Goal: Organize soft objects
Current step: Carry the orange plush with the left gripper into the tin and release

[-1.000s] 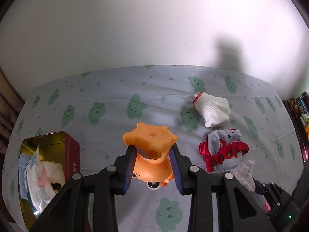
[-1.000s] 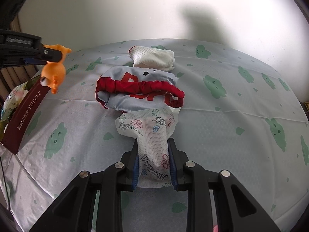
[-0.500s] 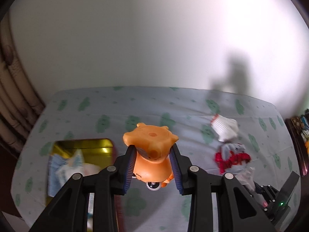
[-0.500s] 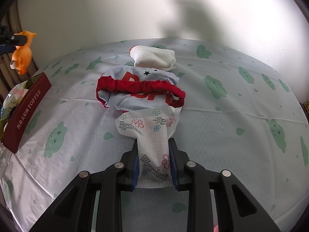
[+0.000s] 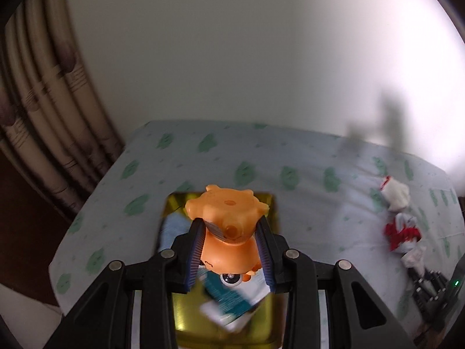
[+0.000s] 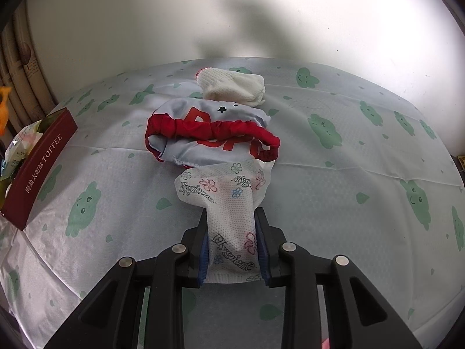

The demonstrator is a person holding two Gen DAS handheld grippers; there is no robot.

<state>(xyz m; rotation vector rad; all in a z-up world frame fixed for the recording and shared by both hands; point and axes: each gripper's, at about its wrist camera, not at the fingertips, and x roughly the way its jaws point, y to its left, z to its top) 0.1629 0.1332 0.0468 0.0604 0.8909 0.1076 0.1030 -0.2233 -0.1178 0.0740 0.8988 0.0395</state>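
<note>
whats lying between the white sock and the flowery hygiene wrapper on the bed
In the right wrist view, the grey drawstring pouch with the red ruffled band lies between the white sock and the wrapper, touching or overlapping both.

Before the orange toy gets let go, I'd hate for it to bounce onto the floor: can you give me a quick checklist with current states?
1. Left gripper clamped on the orange toy: ok.
2. Toy above the open tin: ok, it lines up in the left wrist view.
3. Free space in the tin for the toy: cannot tell, packets already lie inside.
4. Height above the tin: cannot tell.
5. Right gripper on the floral pouch: ok, pouch between the pads.
</note>
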